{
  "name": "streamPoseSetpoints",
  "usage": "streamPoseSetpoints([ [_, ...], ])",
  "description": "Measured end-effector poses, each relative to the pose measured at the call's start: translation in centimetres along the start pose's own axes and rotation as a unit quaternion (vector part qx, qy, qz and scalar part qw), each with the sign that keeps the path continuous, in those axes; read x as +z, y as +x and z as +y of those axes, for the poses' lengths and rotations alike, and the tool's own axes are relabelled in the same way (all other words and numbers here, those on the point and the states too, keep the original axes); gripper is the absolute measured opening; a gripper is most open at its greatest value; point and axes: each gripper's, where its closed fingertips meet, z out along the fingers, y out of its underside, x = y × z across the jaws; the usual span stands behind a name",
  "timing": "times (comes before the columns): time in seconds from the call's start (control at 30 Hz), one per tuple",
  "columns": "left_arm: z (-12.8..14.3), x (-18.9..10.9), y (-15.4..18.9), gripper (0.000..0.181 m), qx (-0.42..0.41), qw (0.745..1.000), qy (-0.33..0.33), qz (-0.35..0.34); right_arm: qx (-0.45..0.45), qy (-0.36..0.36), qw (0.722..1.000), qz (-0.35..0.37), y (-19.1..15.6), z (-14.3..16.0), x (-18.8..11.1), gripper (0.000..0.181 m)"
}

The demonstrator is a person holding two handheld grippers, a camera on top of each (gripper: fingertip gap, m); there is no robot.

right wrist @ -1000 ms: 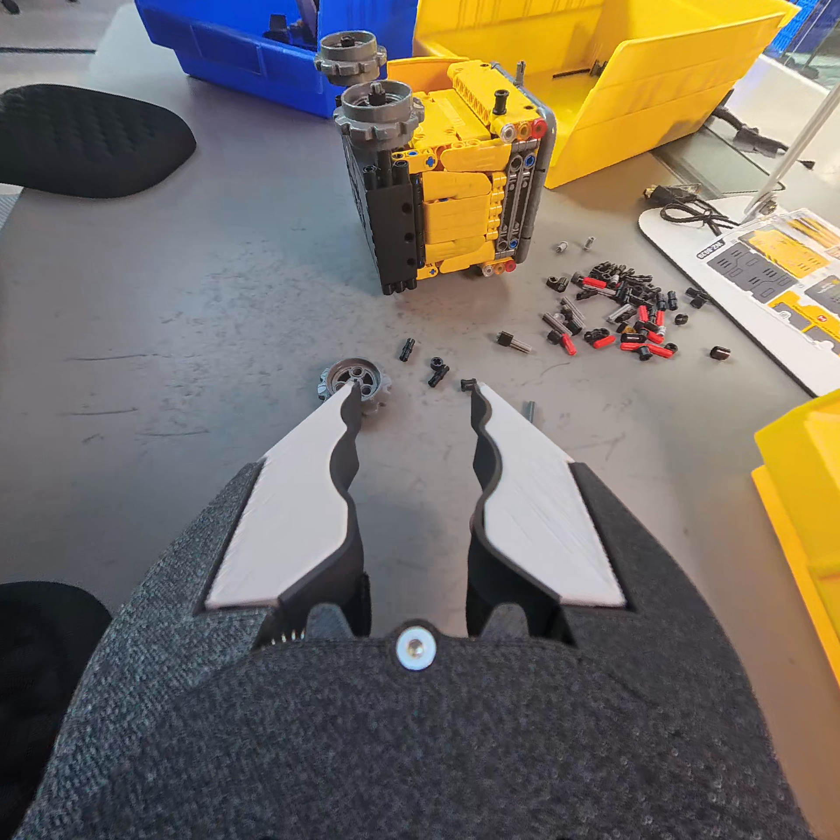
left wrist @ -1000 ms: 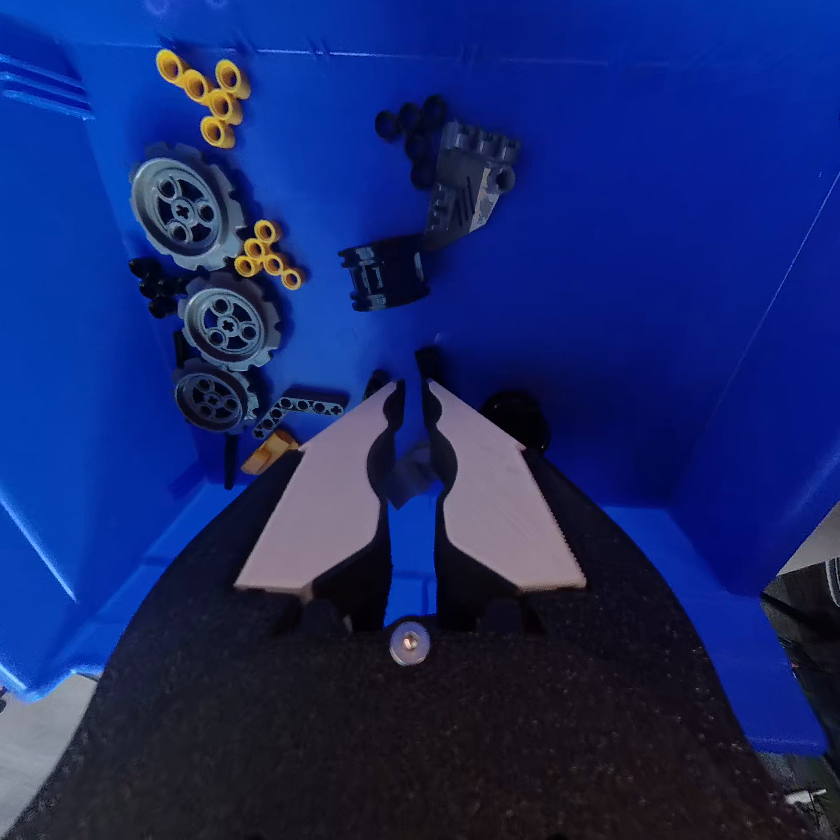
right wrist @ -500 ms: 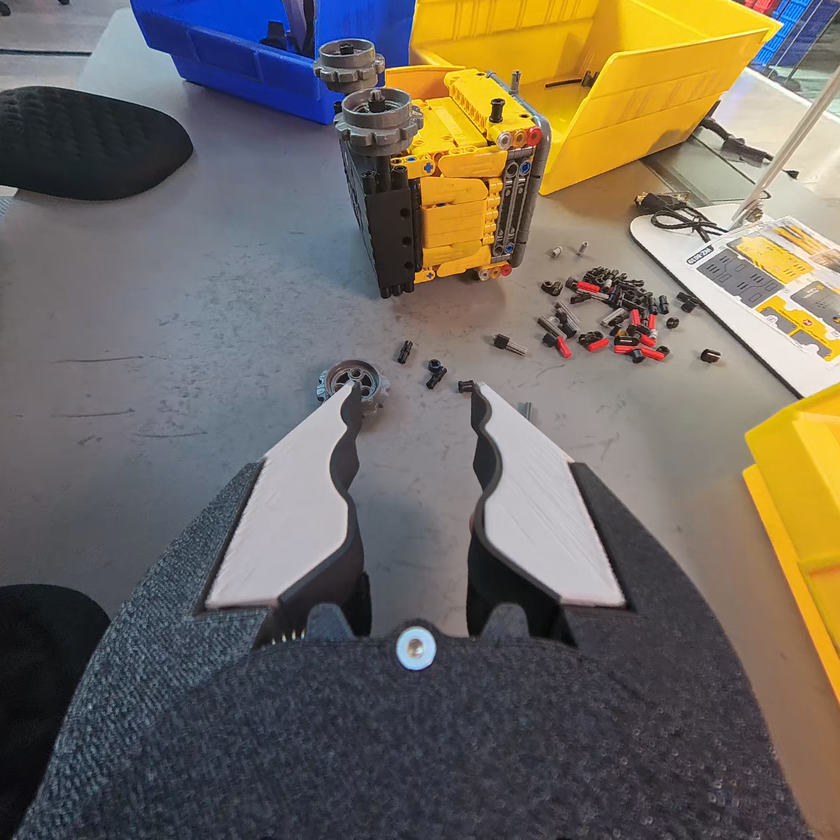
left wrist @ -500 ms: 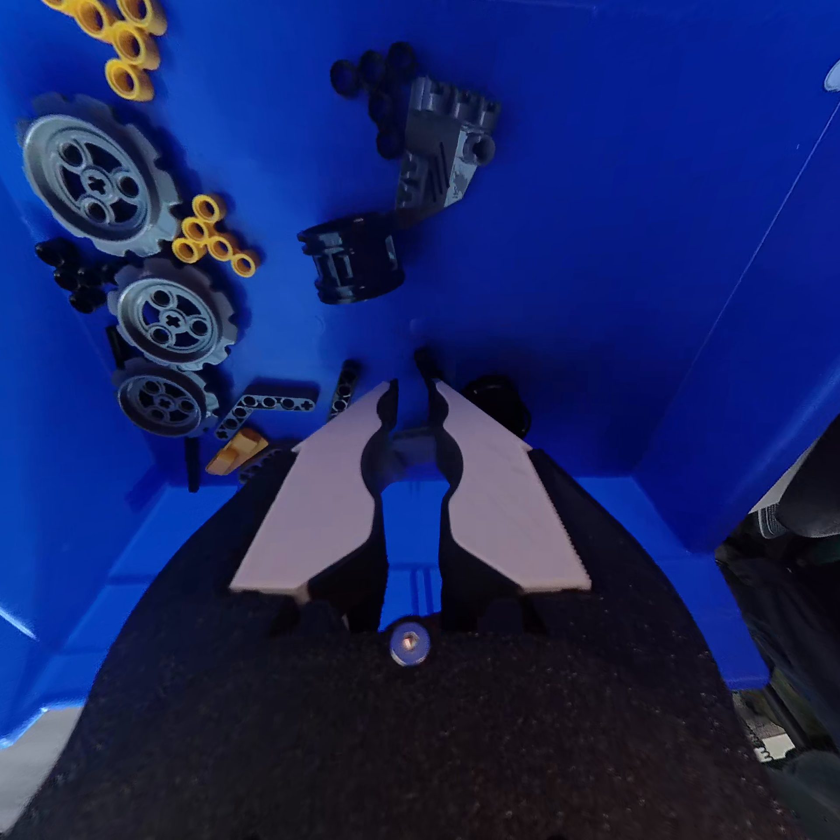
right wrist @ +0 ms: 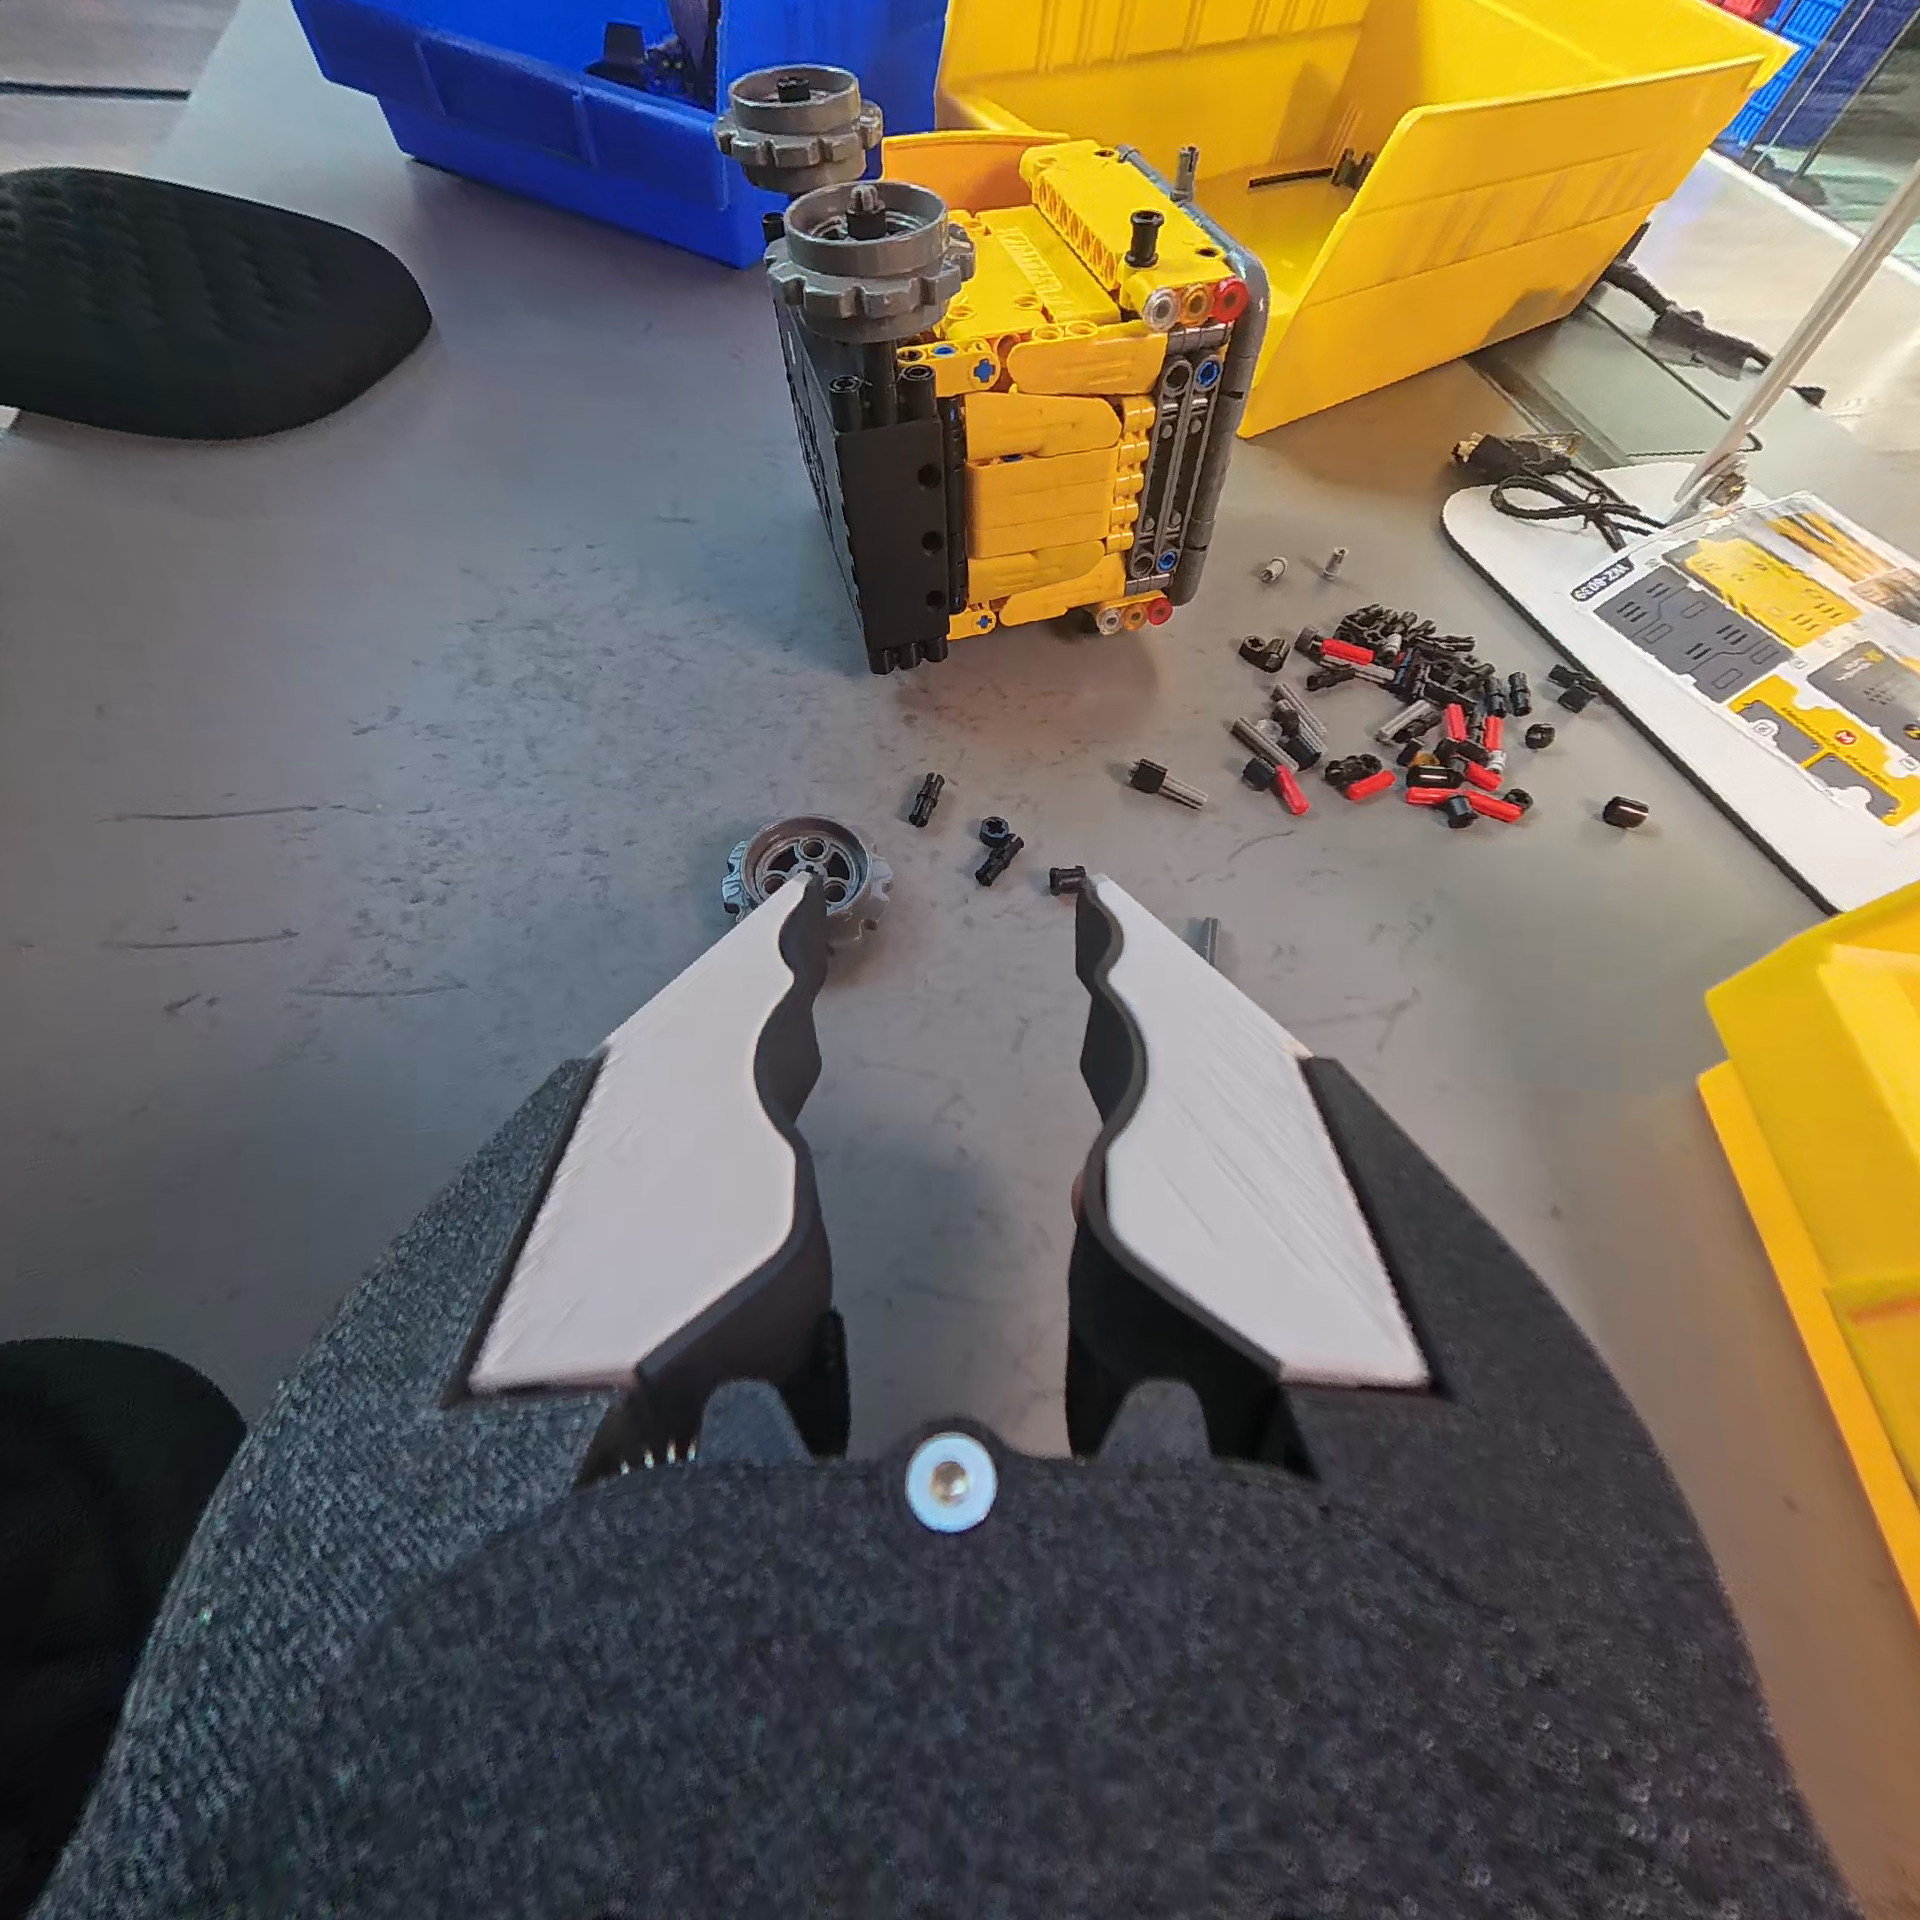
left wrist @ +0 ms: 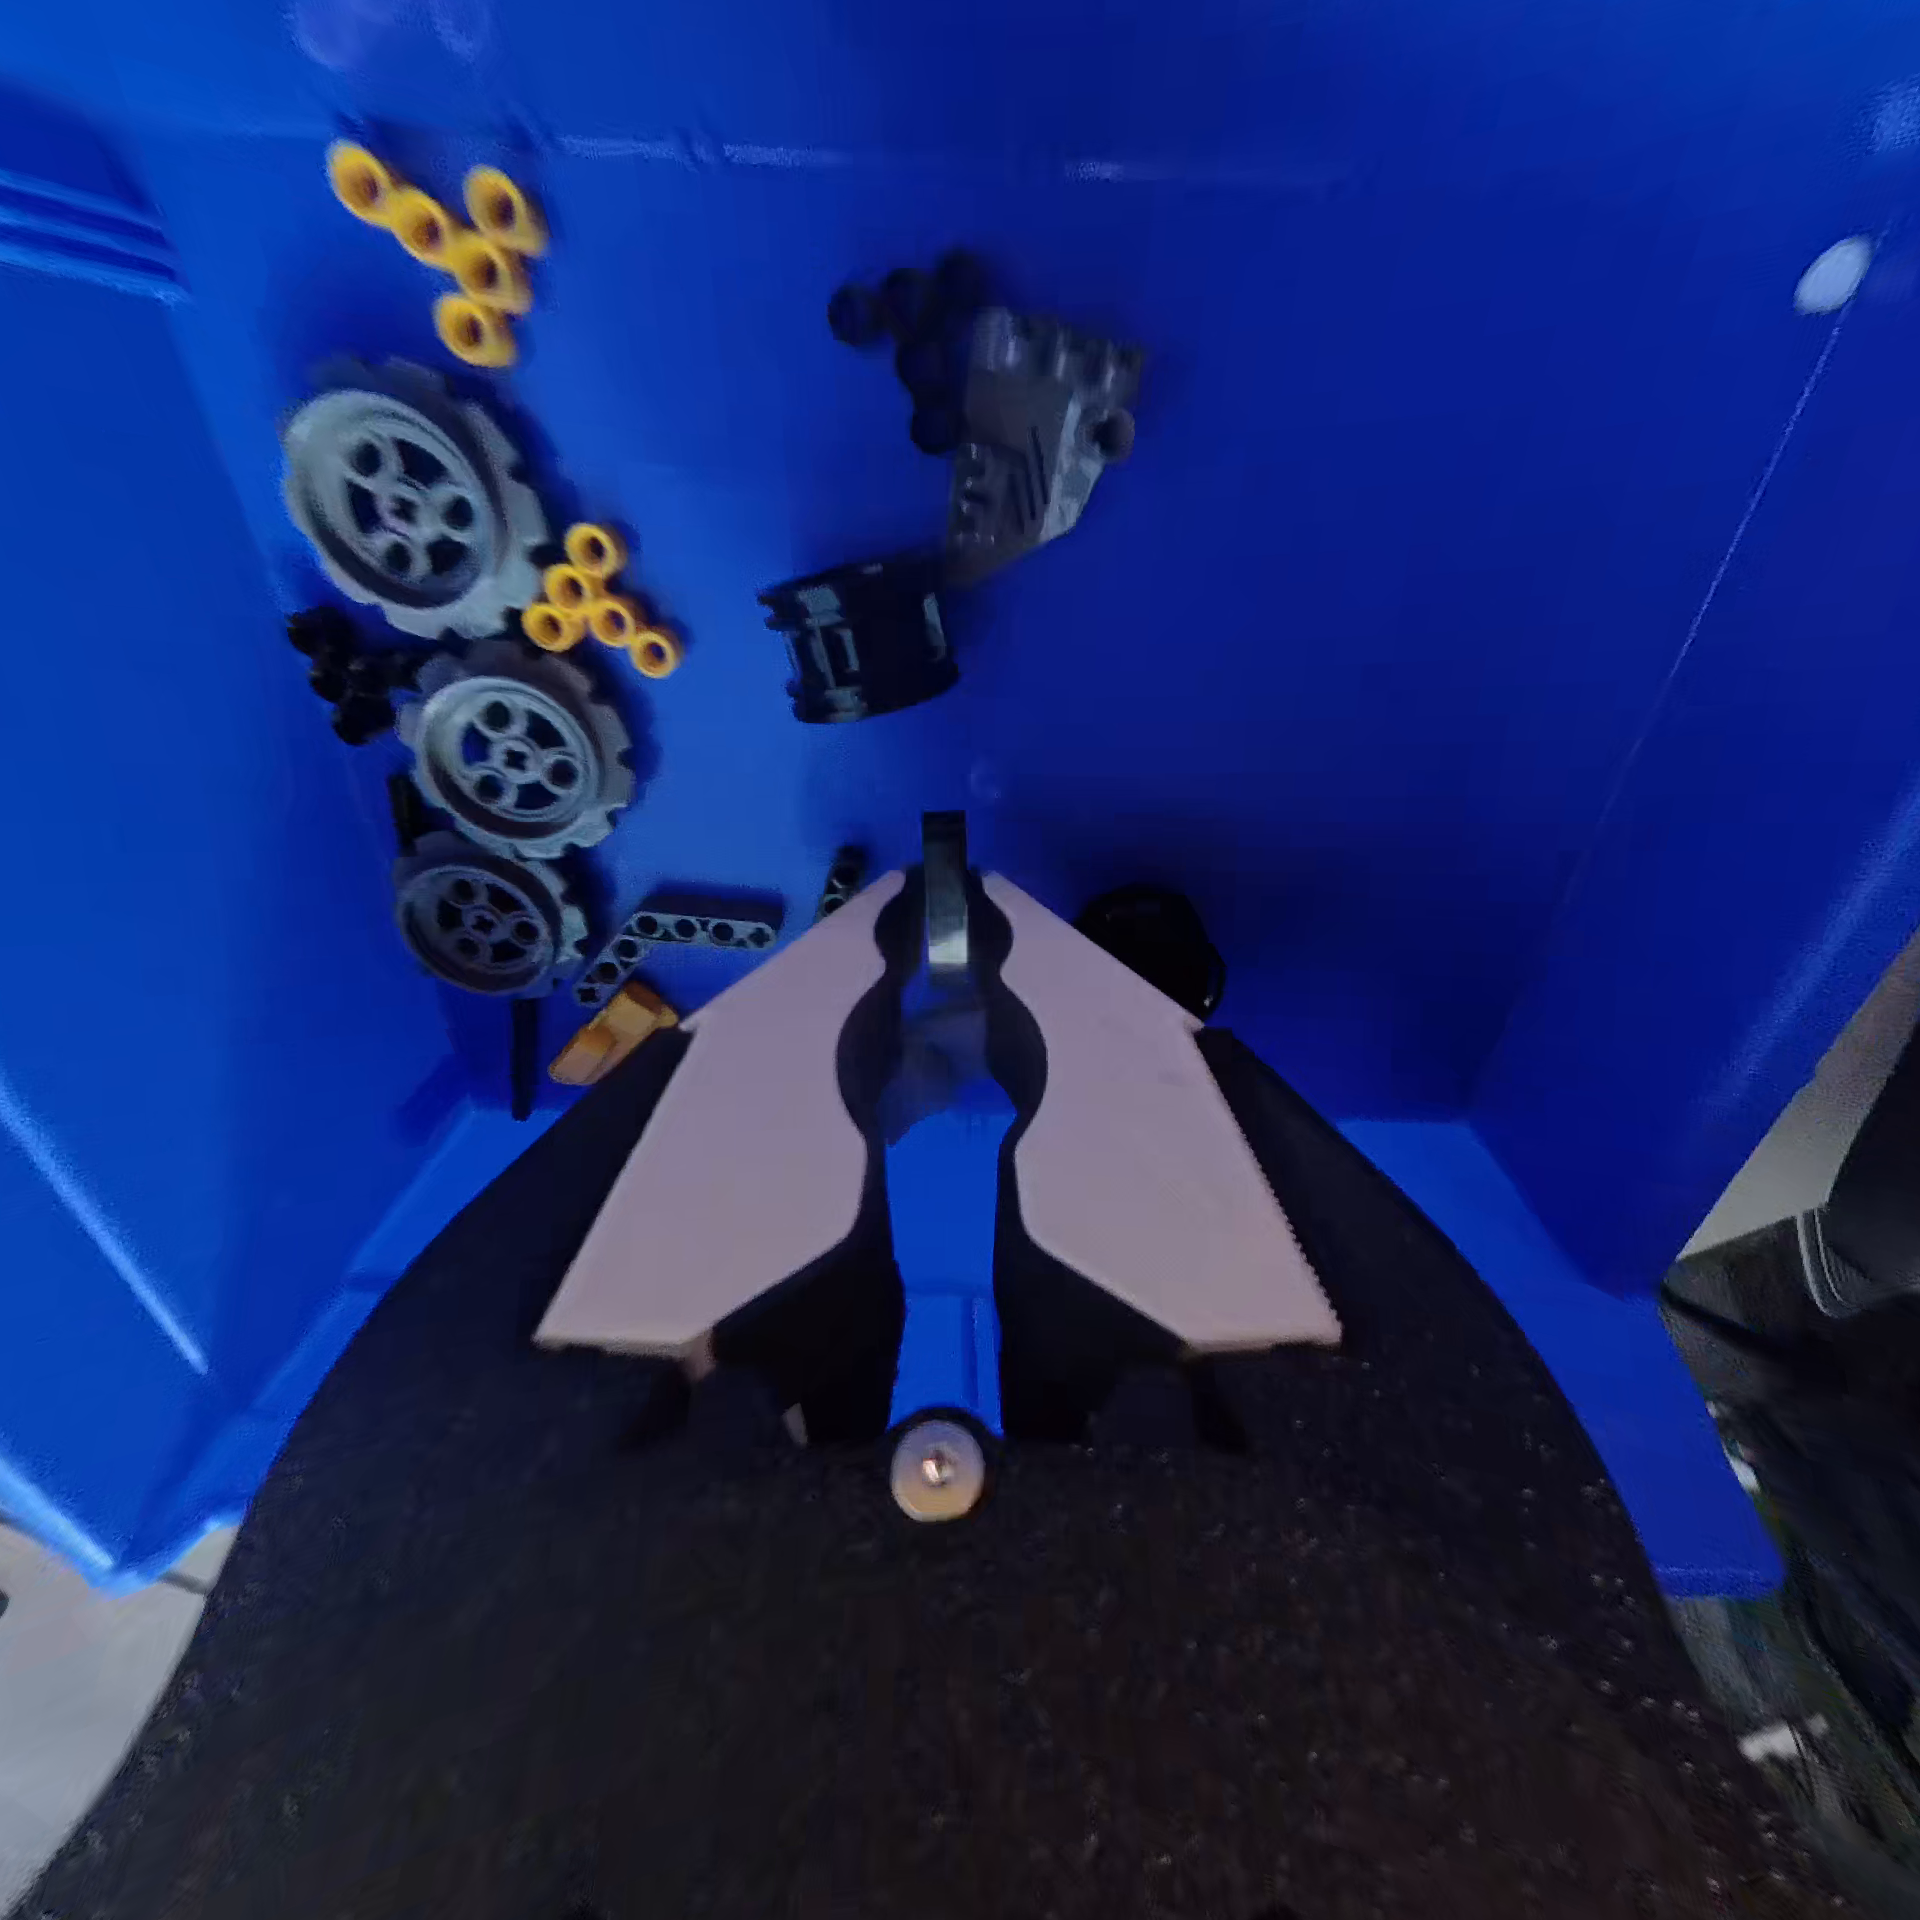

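My left gripper [left wrist: 943, 883] is inside a blue bin [left wrist: 1351, 623] and is shut on a dark grey flat piece [left wrist: 943, 935] that stands edge-on between the fingers. Grey toothed wheels [left wrist: 400, 499] and yellow connectors [left wrist: 457, 244] lie at the bin's left. A black hub [left wrist: 868, 649] and a grey angled part [left wrist: 1023, 457] lie ahead. My right gripper [right wrist: 940, 894] is open and empty above a grey table [right wrist: 416, 675]. Its left fingertip [right wrist: 800, 899] overlaps a small grey toothed wheel [right wrist: 805, 868]. A yellow and black brick assembly [right wrist: 1013, 416] stands farther ahead.
Small black pins [right wrist: 987, 842] lie just past my right fingertips, and a pile of red and black pins [right wrist: 1423, 727] to the right. Yellow bins [right wrist: 1403, 177] and a blue bin [right wrist: 540, 104] stand behind the assembly. An instruction sheet [right wrist: 1745, 644] lies right. A black pad [right wrist: 177, 301] lies left. The left gripper's tips are roughly 55 centimeters from the right gripper's. From my left tips it is roughly 4 centimeters to the black hub [left wrist: 868, 649]; from my right, 50 centimeters.
My left gripper has closed tighter on the grey piece, which now stands up between the fingertips, and it has pulled back from the bin floor. My right gripper has barely moved.
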Motion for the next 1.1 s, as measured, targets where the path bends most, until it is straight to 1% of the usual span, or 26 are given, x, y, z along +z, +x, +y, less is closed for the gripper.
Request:
streamPoseSetpoints([
  [0.03, -0.9, -1.2, -0.3, 0.007, -0.003, 0.999, 0.034, -0.011, 0.0, 0.001, 1.0, 0.001, 0.0, 0.0, 0.0, 0.048],
  [0.1, -3.2, -4.5, -0.6, 0.007, -0.013, 0.991, 0.128, -0.036, -0.001, 0.005, 1.0, 0.005, 0.1, -0.1, -0.1, 0.048],
  [0.13, -4.5, -6.6, -0.4, 0.007, -0.014, 0.982, 0.185, -0.048, -0.001, 0.008, 1.0, 0.008, 0.1, -0.2, -0.2, 0.048],
  [0.2, -7.0, -11.6, 0.9, 0.006, -0.007, 0.951, 0.304, -0.061, 0.001, 0.015, 1.0, 0.014, 0.3, -0.4, -0.3, 0.048],
  [0.27, -8.8, -16.8, 3.2, 0.007, 0.004, 0.906, 0.419, -0.059, 0.003, 0.023, 0.999, 0.026, 0.6, -0.7, -0.5, 0.049],
  [0.33, -10.0, -21.0, 6.6, 0.007, 0.023, 0.856, 0.516, -0.033, 0.001, 0.034, 0.999, 0.038, 0.8, -1.2, -0.6, 0.051],
  [0.4, -10.7, -23.7, 10.2, 0.007, 0.04, 0.806, 0.591, 0.001, -0.005, 0.046, 0.998, 0.052, 1.0, -1.8, -0.8, 0.055],
  [0.47, -11.2, -25.2, 14.1, 0.006, 0.06, 0.756, 0.65, 0.046, -0.016, 0.058, 0.996, 0.064, 1.0, -2.5, -0.9, 0.057],
  [0.53, -11.9, -25.5, 17.8, 0.006, 0.076, 0.71, 0.693, 0.095, -0.029, 0.071, 0.994, 0.076, 1.0, -3.2, -1.0, 0.057],
  [0.63, -13.8, -24.1, 23.4, 0.006, 0.084, 0.649, 0.728, 0.202, -0.056, 0.085, 0.99, 0.095, 0.8, -4.2, -1.1, 0.056],
  [0.7, -15.9, -22.3, 27.3, 0.007, 0.082, 0.618, 0.73, 0.28, -0.07, 0.097, 0.988, 0.099, 0.3, -4.9, -1.0, 0.056],
  [0.77, -18.4, -20.5, 31.2, 0.006, 0.072, 0.593, 0.725, 0.344, -0.082, 0.115, 0.985, 0.103, -0.2, -6.1, -1.0, 0.055],
  [0.87, -21.7, -18.3, 36.1, 0.006, 0.047, 0.568, 0.702, 0.426, -0.112, 0.141, 0.978, 0.104, -1.5, -8.1, -0.7, 0.055],
  [0.93, -23.6, -17.0, 38.4, 0.006, 0.037, 0.566, 0.686, 0.457, -0.135, 0.161, 0.972, 0.101, -2.8, -9.4, -0.5, 0.054],
  [1.0, -24.9, -15.9, 39.6, 0.006, 0.026, 0.562, 0.671, 0.482, -0.16, 0.177, 0.966, 0.103, -4.0, -10.4, 0.0, 0.053],
  [1.1, -25.5, -14.8, 39.9, 0.006, 0.012, 0.554, 0.656, 0.513, -0.196, 0.184, 0.954, 0.129, -4.7, -10.9, 0.7, 0.046],
])
